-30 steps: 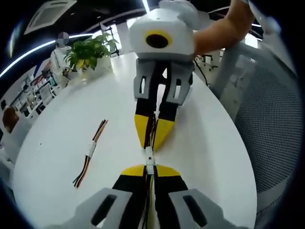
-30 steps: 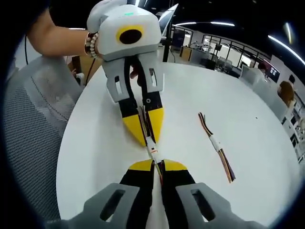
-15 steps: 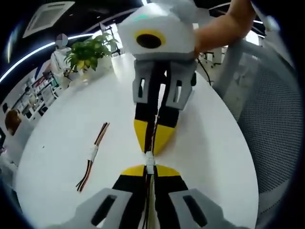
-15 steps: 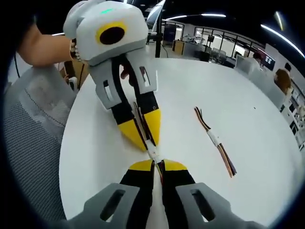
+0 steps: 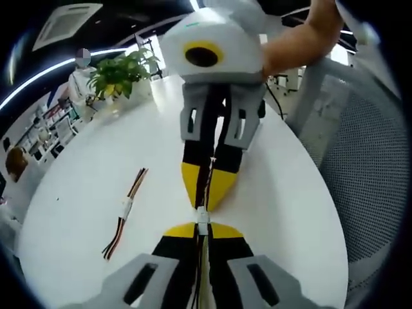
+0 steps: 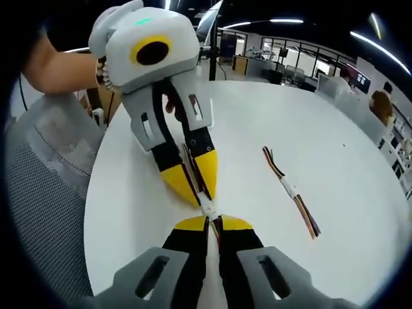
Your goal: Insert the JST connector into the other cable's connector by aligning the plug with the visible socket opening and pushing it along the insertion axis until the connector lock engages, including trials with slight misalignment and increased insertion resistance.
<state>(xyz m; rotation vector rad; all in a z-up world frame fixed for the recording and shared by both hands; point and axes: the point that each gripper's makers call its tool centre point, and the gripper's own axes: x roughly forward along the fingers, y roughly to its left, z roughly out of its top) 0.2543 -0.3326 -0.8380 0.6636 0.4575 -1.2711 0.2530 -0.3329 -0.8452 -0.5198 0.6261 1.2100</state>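
Two white JST connectors (image 5: pixel 202 219) meet end to end between the two grippers' yellow tips, above the white table (image 5: pixel 77 180). My left gripper (image 5: pixel 201 230) is shut on its cable just behind its connector. Facing it tip to tip, my right gripper (image 5: pixel 205 205) is shut on the other cable, whose wires run up between its jaws. In the right gripper view the joined white connectors (image 6: pixel 207 210) sit between my right gripper (image 6: pixel 214 222) below and my left gripper (image 6: pixel 200 201) above. Whether the lock has caught cannot be seen.
A spare joined cable pair (image 5: pixel 124 210) with coloured wires lies on the table, also seen as the spare cable (image 6: pixel 291 191). A potted plant (image 5: pixel 119 69) stands at the far edge. A grey mesh chair (image 5: pixel 360 167) stands beside the table. A person's forearm (image 5: pixel 302 35) holds the right gripper.
Both grippers have closed in slightly, tip to tip, with the connectors pressed together; both views have shifted a little with the hands. The spare cable has not moved.
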